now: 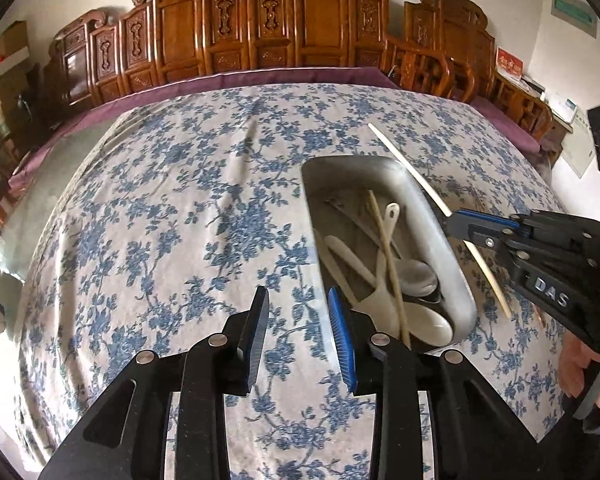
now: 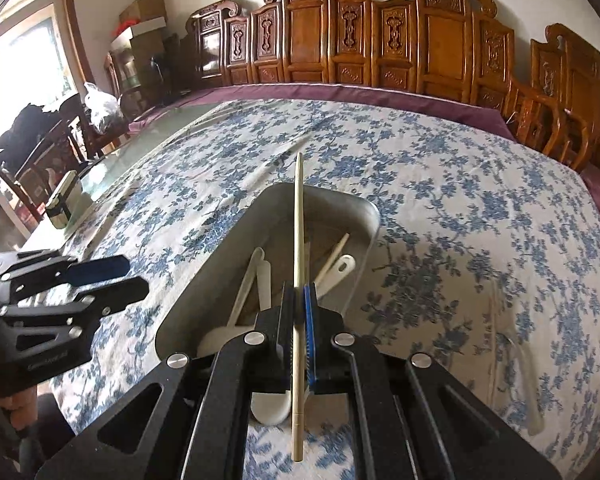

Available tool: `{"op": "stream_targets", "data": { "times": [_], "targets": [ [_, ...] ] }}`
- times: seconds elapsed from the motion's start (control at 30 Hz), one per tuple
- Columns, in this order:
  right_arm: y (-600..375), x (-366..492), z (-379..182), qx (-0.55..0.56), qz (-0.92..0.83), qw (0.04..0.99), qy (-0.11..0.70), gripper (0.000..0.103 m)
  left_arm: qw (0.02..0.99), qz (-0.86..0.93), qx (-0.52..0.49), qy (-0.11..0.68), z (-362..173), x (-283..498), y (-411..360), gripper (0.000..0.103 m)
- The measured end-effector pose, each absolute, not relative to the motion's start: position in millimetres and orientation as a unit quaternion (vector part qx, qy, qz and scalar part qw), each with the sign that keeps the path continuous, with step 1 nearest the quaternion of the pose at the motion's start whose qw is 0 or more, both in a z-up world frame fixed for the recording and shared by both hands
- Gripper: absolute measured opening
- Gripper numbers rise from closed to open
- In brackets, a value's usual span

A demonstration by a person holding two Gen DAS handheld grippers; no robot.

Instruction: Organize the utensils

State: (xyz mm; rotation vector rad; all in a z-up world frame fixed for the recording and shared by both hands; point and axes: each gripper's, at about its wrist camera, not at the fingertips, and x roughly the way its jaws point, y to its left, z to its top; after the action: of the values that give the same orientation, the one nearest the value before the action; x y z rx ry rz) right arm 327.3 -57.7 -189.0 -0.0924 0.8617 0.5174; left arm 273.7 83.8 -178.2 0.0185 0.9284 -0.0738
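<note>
A metal tray sits on the floral tablecloth and holds white spoons and a chopstick. My right gripper is shut on a pale chopstick and holds it over the tray, pointing away along the tray's length. My left gripper is open and empty, just left of the tray's near end.
The blue floral tablecloth covers a large table with a purple cloth edge. Carved wooden chairs line the far side. A small dark container stands on the glass at the left edge.
</note>
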Motion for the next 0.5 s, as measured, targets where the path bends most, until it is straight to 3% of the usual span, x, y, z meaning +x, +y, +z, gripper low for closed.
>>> {"op": "stream_targets", "data": {
  "times": [0.5],
  "targets": [
    [-26.8,348.8,-226.0,-0.05,0.239,0.862,0.445,0.006,0.892,-0.03,-0.013,0.451,-185.2,266.5,104.9,0.035]
  ]
}}
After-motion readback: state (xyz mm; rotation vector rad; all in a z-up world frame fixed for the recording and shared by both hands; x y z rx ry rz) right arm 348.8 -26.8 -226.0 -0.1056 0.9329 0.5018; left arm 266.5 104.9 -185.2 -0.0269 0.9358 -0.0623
